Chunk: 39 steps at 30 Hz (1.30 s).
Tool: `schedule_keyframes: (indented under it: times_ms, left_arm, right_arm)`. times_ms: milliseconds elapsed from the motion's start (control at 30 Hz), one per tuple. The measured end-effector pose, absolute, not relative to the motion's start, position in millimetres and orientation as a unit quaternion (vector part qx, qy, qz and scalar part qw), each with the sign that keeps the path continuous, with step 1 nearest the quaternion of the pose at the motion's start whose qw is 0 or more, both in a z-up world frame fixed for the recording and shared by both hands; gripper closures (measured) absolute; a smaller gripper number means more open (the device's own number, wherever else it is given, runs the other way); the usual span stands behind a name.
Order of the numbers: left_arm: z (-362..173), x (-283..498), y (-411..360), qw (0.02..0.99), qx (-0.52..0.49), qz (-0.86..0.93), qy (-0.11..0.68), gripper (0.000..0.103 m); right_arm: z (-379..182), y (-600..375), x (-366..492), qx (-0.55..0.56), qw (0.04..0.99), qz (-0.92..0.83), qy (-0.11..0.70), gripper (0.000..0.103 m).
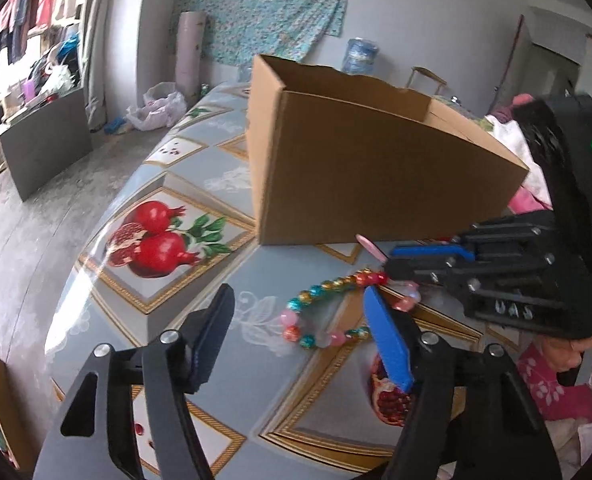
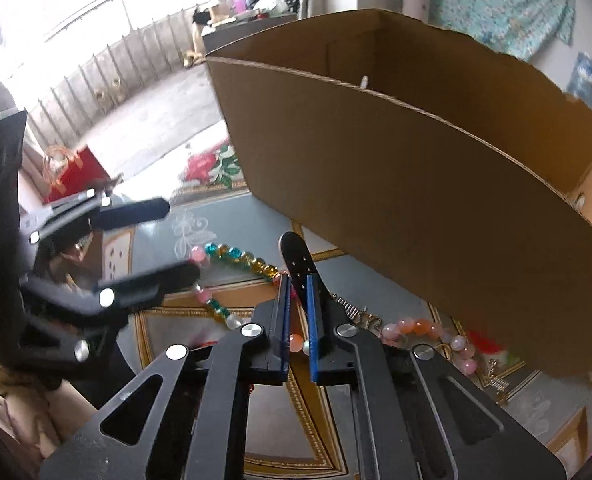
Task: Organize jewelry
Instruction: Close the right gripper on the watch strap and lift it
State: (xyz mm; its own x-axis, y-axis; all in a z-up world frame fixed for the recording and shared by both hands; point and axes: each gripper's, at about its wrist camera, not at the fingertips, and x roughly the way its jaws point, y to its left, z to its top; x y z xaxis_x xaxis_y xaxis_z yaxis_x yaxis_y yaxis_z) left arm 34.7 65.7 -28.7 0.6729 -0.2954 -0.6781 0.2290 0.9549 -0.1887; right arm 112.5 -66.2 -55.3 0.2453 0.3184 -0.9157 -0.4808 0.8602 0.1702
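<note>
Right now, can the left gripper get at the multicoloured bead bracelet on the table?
Probably yes: the left gripper stands open with the multicoloured bead bracelet lying between its fingers, though the right gripper crowds the far end.

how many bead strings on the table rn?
2. A multicolour bead string lies between the two grippers, its near end under the right gripper. A pink bead string lies by the cardboard box. More may be hidden behind the grippers.
</note>
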Motion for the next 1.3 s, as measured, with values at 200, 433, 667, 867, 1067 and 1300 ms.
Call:
schedule_keyframes:
  times_ms: [200,433,667,867,1067,1300]
  left_arm:
    - [-27.8,30.2,45.3,0.914,-0.01,-0.152,0.376,0.046]
    - [-27.9,39.8,55.1,0.886,-0.1,-0.204,0.403,0.047]
    - [-38.3,61.3,80.5,0.796,-0.292,-0.284,0.449,0.048]
    - [-47.3,68.4,67.7,0.771,-0.304,-0.274,0.489,0.058]
    - [-51.6,71.5,69.1,0.765,-0.318,-0.25,0.501,0.071]
    - [-56.1,71.3,72.7,0.764,-0.317,-0.223,0.516,0.093]
  right_arm:
    - [-51.2,-89.5,120.1,-0.002,0.785,0.264,0.56,0.101]
    - [-38.0,-105.3,95.8,-0.002,0.794,0.3,0.528,0.101]
    - [-48.9,-92.7,65.8,-0.01,0.794,0.319,0.518,0.101]
    - [-50.8,-95.3,62.6,-0.005,0.798,0.321,0.511,0.101]
    - [-40.2,-106.2,53.3,0.005,0.802,0.326,0.5,0.101]
    - [-34.4,-116.7,47.9,0.017,0.809,0.329,0.486,0.101]
